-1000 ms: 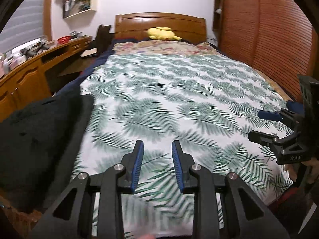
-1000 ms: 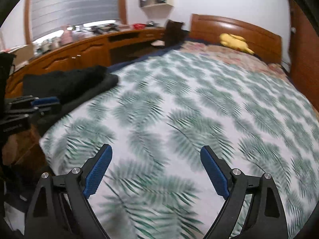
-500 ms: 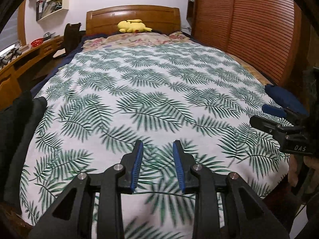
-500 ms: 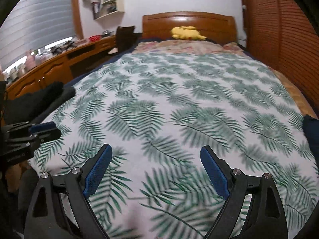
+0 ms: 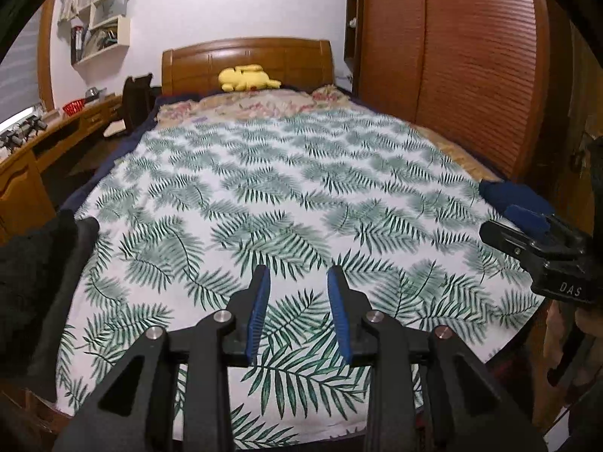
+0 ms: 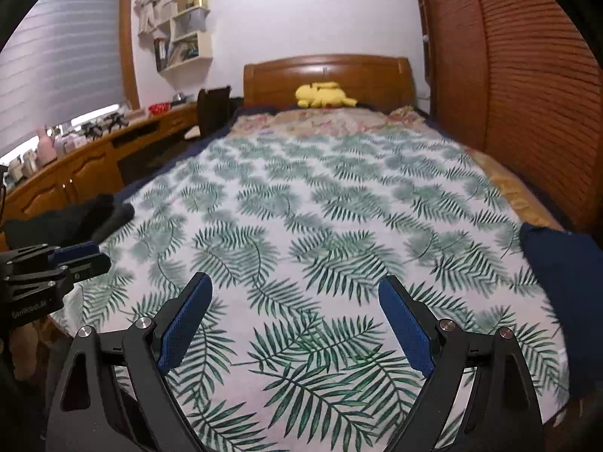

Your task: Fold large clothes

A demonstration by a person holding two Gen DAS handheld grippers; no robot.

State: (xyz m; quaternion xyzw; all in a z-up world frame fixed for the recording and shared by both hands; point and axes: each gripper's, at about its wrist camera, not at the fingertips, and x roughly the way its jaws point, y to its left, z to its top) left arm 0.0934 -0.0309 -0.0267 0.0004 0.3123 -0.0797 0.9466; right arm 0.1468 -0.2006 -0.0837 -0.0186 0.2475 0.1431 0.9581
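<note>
A black garment (image 5: 34, 275) lies heaped at the bed's near left corner; it also shows in the right wrist view (image 6: 71, 218). A dark blue garment (image 6: 565, 282) lies at the bed's near right edge, also visible in the left wrist view (image 5: 512, 192). My left gripper (image 5: 297, 301) hangs above the foot of the leaf-print bedspread (image 5: 286, 196), jaws partly open and empty. My right gripper (image 6: 294, 312) is wide open and empty above the same spread (image 6: 320, 207). Each gripper shows at the other view's edge.
A wooden headboard (image 5: 245, 60) with a yellow plush toy (image 5: 247, 77) stands at the far end. A wooden desk (image 6: 75, 173) with clutter runs along the left. A wooden slatted wardrobe (image 5: 471, 56) lines the right side.
Both views have swung right, from the black garment side towards the bed's centre and the blue garment. The gripper openings look unchanged.
</note>
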